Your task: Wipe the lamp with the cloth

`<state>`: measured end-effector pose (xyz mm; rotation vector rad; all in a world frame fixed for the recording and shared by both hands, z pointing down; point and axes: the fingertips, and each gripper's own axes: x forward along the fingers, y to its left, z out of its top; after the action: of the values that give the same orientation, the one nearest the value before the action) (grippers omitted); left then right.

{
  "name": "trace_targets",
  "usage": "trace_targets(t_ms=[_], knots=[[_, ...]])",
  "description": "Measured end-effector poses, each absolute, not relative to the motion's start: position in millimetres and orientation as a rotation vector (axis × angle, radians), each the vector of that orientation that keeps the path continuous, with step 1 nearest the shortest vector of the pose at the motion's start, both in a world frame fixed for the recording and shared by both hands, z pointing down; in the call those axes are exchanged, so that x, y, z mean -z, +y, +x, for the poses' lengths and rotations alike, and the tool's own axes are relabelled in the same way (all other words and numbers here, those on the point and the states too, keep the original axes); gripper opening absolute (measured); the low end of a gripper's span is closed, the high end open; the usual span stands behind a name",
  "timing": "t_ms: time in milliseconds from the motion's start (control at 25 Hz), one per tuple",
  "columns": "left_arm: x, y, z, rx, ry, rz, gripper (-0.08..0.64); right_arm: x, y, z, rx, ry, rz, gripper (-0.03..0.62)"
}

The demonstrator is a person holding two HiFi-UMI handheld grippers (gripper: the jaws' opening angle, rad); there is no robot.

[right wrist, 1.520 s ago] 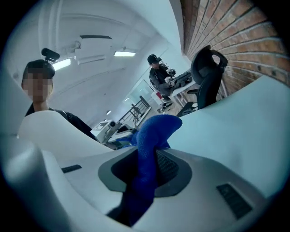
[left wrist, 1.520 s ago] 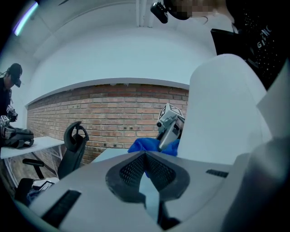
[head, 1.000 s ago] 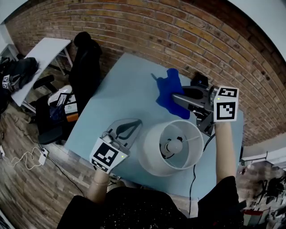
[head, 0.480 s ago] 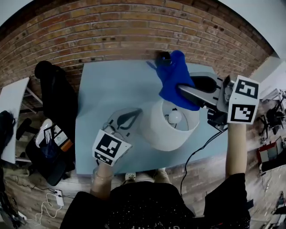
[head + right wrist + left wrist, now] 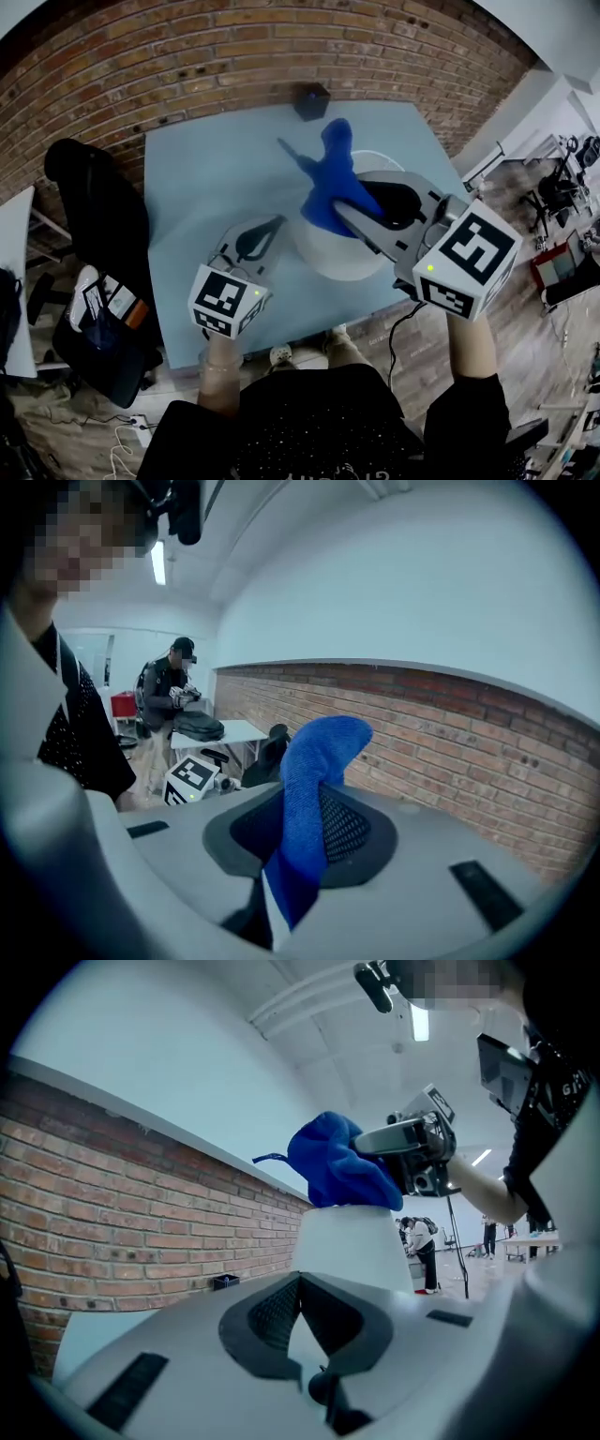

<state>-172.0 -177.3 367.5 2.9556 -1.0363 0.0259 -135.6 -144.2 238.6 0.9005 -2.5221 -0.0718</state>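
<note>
The white lamp shade [image 5: 330, 259] stands on the light blue table [image 5: 206, 178] and shows up close in the left gripper view [image 5: 349, 1246]. My right gripper [image 5: 339, 208] is shut on the blue cloth [image 5: 330, 183] and holds it on the shade's top rim. The cloth [image 5: 319, 752] sticks up from between the right gripper's [image 5: 302, 810] jaws. My left gripper [image 5: 277, 225] lies low just left of the shade, shut with nothing in it [image 5: 300, 1283]. From there the cloth [image 5: 339, 1171] drapes over the shade's top. Cloth and gripper hide the bulb.
A small black box [image 5: 311, 100] sits at the table's far edge by the brick wall. A black chair [image 5: 94, 211] stands left of the table. A cable [image 5: 401, 330] hangs off the near edge. People stand in the room behind [image 5: 173, 691].
My right gripper has carried the cloth from above the table onto the lamp shade's top. The left gripper stays beside the shade. The head camera has swung round.
</note>
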Motion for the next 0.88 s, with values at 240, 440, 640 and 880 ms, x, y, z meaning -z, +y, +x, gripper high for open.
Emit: trace_targets(t_ms=[240, 440, 640, 880], knots=[[-373.4, -176.2, -176.2, -0.008, -1.023, 2.948, 0.008, -266.2, -144.9, -140.6, 0.22, -2.361, 1.215, 0.087], [-377.0, -174.2, -179.5, -0.007, -1.025, 2.942, 0.008, -279.6, -141.4, -137.4, 0.266, -2.29, 1.435, 0.087], [-382.2, -172.4, -183.4, -0.026, -1.028, 2.933, 0.009, -287.2, -137.7, -135.8, 0.273, -2.268, 1.535, 0.087], [-389.9, -169.2, -188.8, -0.044, -1.046, 2.92, 0.008, -317.6, -130.5, -141.8, 0.186, -2.273, 1.524, 0.087]])
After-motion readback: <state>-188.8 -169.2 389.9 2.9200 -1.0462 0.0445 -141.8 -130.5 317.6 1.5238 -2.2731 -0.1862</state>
